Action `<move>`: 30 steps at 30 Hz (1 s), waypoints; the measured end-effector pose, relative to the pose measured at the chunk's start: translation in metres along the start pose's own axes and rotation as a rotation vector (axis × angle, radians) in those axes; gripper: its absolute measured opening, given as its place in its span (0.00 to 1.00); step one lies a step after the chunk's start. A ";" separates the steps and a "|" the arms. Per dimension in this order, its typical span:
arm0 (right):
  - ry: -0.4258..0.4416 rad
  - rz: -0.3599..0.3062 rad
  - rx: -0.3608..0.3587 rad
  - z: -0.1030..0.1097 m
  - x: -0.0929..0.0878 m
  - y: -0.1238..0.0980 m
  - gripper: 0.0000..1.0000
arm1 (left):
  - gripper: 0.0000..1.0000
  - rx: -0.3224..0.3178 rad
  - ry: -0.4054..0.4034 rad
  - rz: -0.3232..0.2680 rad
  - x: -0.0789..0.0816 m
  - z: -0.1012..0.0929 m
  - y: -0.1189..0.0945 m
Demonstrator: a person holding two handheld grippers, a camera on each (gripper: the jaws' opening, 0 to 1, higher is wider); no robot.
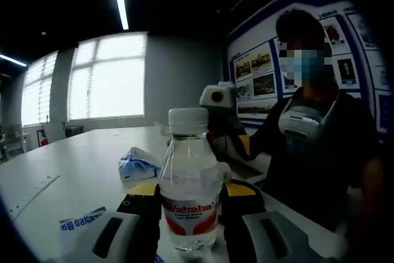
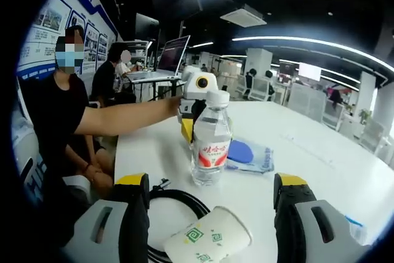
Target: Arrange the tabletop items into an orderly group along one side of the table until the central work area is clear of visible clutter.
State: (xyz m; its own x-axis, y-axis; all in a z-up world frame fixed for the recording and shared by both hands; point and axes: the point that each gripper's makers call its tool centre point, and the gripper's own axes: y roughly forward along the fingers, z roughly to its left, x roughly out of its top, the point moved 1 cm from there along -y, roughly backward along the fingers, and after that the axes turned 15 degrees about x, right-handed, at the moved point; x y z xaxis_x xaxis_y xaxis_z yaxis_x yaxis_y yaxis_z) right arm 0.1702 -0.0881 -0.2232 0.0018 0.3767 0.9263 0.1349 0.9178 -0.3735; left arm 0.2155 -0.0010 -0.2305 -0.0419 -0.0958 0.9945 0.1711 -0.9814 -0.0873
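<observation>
We see the left gripper (image 1: 188, 214) clamped on the clear plastic water bottle with red label (image 1: 189, 183), upright mid-table | right gripper (image 2: 211, 198) spread apart, holding nothing | risk: slick bottle slips or topples, hitting the white paper cup (image 2: 209, 238) or black cable (image 2: 178, 200)

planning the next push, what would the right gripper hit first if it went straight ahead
Most likely the paper cup lying between its open fingers, then the water bottle further on. Depth is hard to judge through the fisheye.

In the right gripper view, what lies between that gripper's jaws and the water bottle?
In the right gripper view, a paper cup on its side and a black cable lie between the right gripper and the water bottle.
</observation>
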 end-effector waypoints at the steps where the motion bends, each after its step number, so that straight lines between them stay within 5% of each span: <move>1: -0.002 -0.003 0.000 -0.002 0.001 0.000 0.80 | 0.37 0.009 0.011 0.010 0.000 0.000 0.000; 11: -0.010 -0.005 0.028 -0.006 0.005 0.009 0.77 | 0.46 0.111 0.057 0.070 0.002 -0.001 -0.004; 17: -0.013 -0.009 0.053 -0.011 0.008 0.018 0.75 | 0.50 0.245 0.077 -0.023 0.025 -0.006 -0.019; 25: -0.018 -0.008 0.065 -0.010 0.010 0.022 0.76 | 0.62 0.250 0.116 -0.002 0.034 -0.034 -0.017; 30: -0.030 -0.003 0.071 -0.010 0.012 0.023 0.78 | 0.78 0.259 0.114 0.033 0.032 -0.040 -0.014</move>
State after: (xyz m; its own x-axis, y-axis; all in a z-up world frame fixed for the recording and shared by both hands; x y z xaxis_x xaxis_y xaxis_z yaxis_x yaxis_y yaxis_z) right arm 0.1832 -0.0636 -0.2202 -0.0286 0.3763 0.9260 0.0640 0.9252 -0.3740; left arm 0.1719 0.0033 -0.1996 -0.1403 -0.1600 0.9771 0.4197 -0.9034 -0.0876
